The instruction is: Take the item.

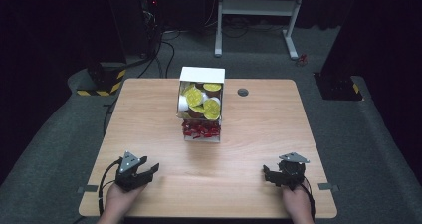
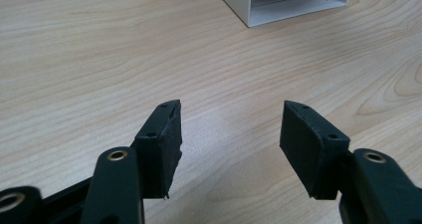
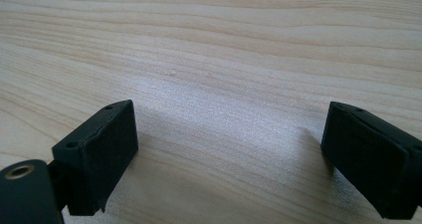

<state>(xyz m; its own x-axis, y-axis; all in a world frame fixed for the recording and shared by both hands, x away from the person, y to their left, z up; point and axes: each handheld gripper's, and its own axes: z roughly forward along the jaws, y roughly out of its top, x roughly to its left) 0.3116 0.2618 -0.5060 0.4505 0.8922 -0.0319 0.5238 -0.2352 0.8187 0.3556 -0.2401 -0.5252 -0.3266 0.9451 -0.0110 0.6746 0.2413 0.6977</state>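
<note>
A white dispenser box [image 1: 201, 104] stands at the table's far middle. Its upper part holds round pods with yellow-green lids [image 1: 203, 100]; its lower tray holds red wrapped pieces [image 1: 200, 130]. My left gripper [image 1: 149, 170] rests near the front left edge, held by a hand, jaws open and empty. In the left gripper view the left gripper [image 2: 230, 129] points over bare wood toward the box's white base [image 2: 278, 2]. My right gripper [image 1: 267, 174] sits at the front right, also open and empty. The right gripper [image 3: 229, 149] has its jaws wide apart above the tabletop.
The wooden table [image 1: 149, 129] has a round cable grommet [image 1: 243, 92] right of the box. Beyond the far edge stand a white desk frame [image 1: 259, 15] and dark equipment with cables on grey carpet. Tape marks [image 1: 87, 188] sit at the front corners.
</note>
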